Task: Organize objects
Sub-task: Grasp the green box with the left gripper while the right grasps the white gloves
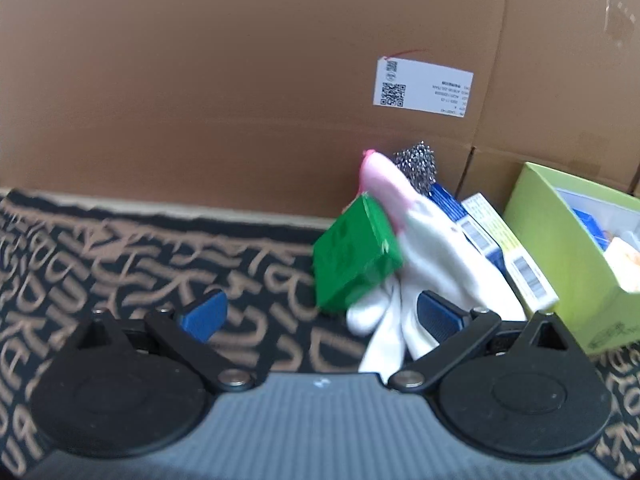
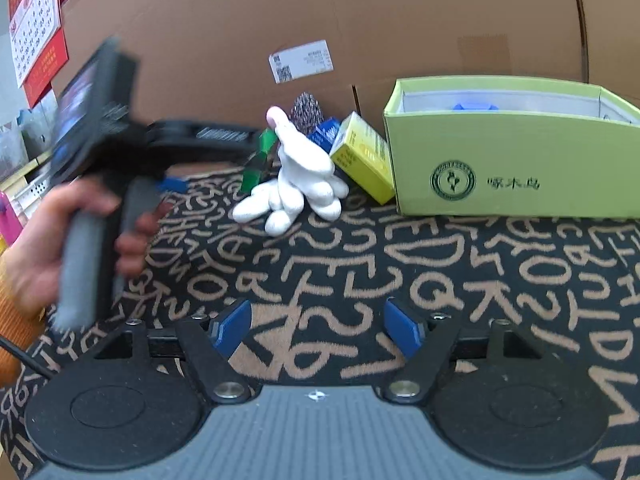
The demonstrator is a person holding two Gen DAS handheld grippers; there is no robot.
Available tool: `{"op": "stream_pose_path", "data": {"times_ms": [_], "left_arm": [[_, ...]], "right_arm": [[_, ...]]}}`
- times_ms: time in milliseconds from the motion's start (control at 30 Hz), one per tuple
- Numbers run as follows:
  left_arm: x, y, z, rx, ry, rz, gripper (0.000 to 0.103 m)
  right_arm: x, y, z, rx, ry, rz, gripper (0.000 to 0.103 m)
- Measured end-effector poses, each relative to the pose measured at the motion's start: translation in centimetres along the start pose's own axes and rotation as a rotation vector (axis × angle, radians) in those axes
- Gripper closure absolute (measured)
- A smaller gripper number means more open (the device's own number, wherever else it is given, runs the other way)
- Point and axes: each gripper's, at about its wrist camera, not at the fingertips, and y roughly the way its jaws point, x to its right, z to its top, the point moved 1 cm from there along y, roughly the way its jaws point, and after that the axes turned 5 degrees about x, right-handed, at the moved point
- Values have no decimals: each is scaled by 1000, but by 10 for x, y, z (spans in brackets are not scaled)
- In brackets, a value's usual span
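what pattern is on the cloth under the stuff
The cloth is black with tan scrawled letters all over it, clearest in the right wrist view.

Brown cardboard wall (image 1: 240, 80), letter-patterned black carpet (image 2: 360, 264), red wall calendar (image 2: 34, 20)

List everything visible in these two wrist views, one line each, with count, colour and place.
glove: one, white, pink cuff, on the mat
green box: one, leaning by the glove
steel scourer: one, silver, behind the glove
yellow box: one, against the open box
blue box: one, behind the glove
open box: one, lime green, right
mat: black, tan letters
cardboard wall: brown, behind
calendar: red, far left
left gripper: open
right gripper: open
hand: gripping the left handle
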Motion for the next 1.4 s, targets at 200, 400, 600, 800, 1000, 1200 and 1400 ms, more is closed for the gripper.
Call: {"op": "stream_pose_path", "data": {"times_ms": [200, 400, 600, 800, 1000, 1200, 1400], "left_arm": [[2, 41, 8, -105, 28, -33, 53], [-11, 39, 6, -87, 27, -79, 67], [-23, 30, 2, 23, 55, 4, 31], [-51, 38, 3, 11, -40, -50, 36], [-52, 34, 1, 15, -8, -103, 42], [-55, 20, -9, -10, -3, -172, 42], [-60, -21, -32, -52, 32, -224, 41]], "right_arm": [[0, 11, 6, -6, -27, -22, 38], [-11, 47, 28, 8, -102, -28, 42], [-20, 90, 51, 2, -107, -19, 44], [-28, 114, 65, 17, -83, -16, 44], [-36, 127, 59, 12, -88, 6, 82], [-32, 95, 55, 57, -83, 38, 87], [-16, 34, 43, 83, -28, 80, 87]]}}
